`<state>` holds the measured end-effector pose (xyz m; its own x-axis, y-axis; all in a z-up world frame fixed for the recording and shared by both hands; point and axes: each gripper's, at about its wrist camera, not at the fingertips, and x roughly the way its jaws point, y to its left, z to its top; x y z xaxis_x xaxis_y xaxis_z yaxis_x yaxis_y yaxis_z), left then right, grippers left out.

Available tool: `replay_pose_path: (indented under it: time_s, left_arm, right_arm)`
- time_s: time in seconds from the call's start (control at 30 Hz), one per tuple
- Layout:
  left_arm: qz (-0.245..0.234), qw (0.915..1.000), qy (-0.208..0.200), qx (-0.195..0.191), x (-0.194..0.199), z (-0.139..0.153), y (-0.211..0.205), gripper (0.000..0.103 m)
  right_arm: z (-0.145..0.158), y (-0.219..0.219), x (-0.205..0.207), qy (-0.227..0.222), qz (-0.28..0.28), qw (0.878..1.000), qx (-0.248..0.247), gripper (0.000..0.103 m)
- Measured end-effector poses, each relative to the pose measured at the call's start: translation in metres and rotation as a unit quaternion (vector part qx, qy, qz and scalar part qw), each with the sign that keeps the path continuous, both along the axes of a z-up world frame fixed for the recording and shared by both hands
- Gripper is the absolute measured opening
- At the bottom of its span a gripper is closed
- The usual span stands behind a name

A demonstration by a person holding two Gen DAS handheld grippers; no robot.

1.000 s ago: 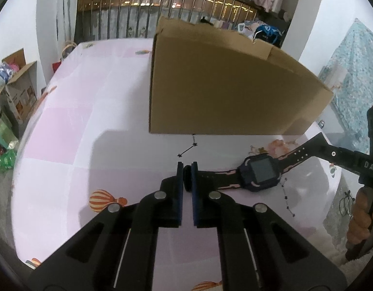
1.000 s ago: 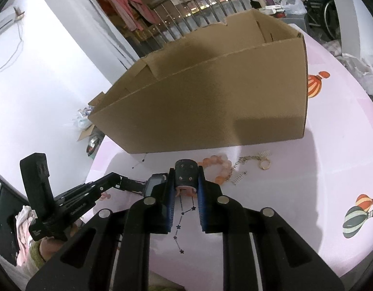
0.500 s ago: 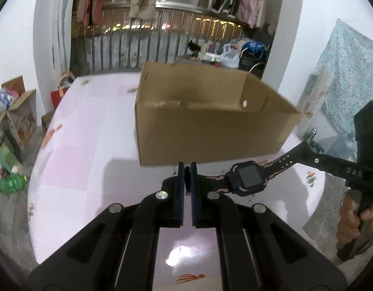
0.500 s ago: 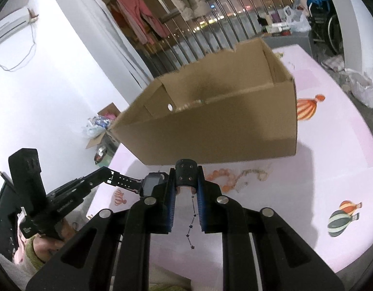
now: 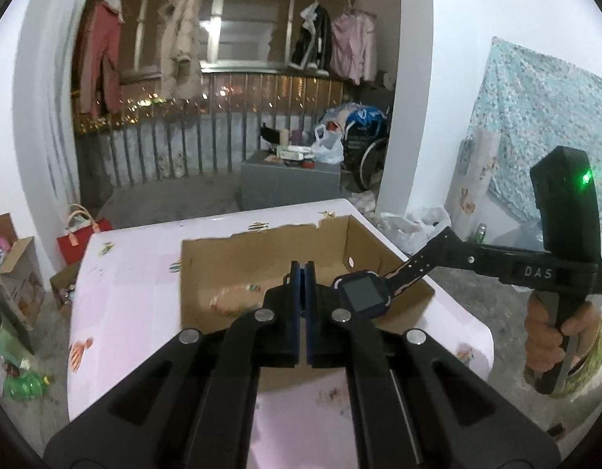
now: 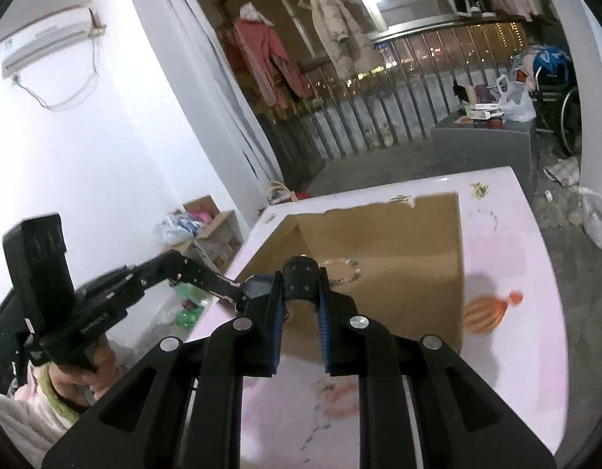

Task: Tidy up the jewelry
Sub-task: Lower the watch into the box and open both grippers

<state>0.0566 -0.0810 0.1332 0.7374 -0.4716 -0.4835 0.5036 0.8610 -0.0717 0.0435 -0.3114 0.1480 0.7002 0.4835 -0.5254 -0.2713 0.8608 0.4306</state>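
A dark blue smartwatch (image 5: 361, 293) with a black and pink strap hangs in the air above the open cardboard box (image 5: 207, 273). My left gripper (image 5: 303, 273) is shut on one strap end. My right gripper (image 6: 301, 273) is shut on the other strap end (image 6: 301, 277), and its body shows in the left wrist view (image 5: 496, 262). The watch face also shows in the right wrist view (image 6: 258, 285). A beaded bracelet (image 6: 346, 271) lies on the box floor, also seen in the left wrist view (image 5: 230, 299).
The box stands on a pink table (image 6: 516, 351) with balloon prints (image 6: 488, 310). A thin chain (image 6: 316, 437) and an orange bracelet (image 6: 338, 398) lie on the table in front of the box. Floor clutter and boxes (image 5: 11, 273) sit left of the table.
Both grippers have lifted the watch from table height to above the box. The views now look down into the open box.
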Motion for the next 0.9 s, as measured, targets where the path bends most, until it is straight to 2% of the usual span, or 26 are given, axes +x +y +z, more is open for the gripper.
replay_pose_path:
  time_s: [0.1,0.23,0.33,0.43,0.53,0.67,0.83,0.9]
  left_arm:
    - [-0.002,0.9994,0.036,0.004,0.045,-0.005,-0.014,0.001]
    - [0.000,0.9921,0.125,0.011,0.116,-0.034,-0.034,0.001]
    - [0.004,0.9838,0.177,0.030,0.153,-0.059,-0.046,0.001]
    - [0.000,0.9701,0.238,0.046,0.184,-0.085,-0.056,0.001]
    - [0.009,0.9620,0.265,0.068,0.200,-0.104,-0.060,0.001]
    - [0.017,0.9550,0.285,0.080,0.213,-0.113,-0.060,0.001]
    - [0.020,0.9503,0.294,0.099,0.222,-0.121,-0.062,0.001]
    - [0.022,0.9492,0.297,0.101,0.226,-0.123,-0.062,0.009]
  right_arm:
    - [-0.009,-0.011,0.043,0.050,0.007,0.999,0.005,0.015]
    - [-0.031,-0.014,0.099,0.118,0.012,0.993,-0.022,0.015]
    - [-0.052,-0.007,0.130,0.158,0.015,0.985,-0.060,0.015]
    - [-0.067,0.000,0.155,0.192,0.027,0.976,-0.102,0.015]
    - [-0.077,0.005,0.176,0.210,0.040,0.967,-0.135,0.015]
    - [-0.085,0.013,0.197,0.222,0.053,0.959,-0.168,0.016]
    - [-0.095,0.026,0.207,0.226,0.062,0.947,-0.221,0.027]
    - [-0.096,0.031,0.208,0.220,0.067,0.942,-0.243,0.032]
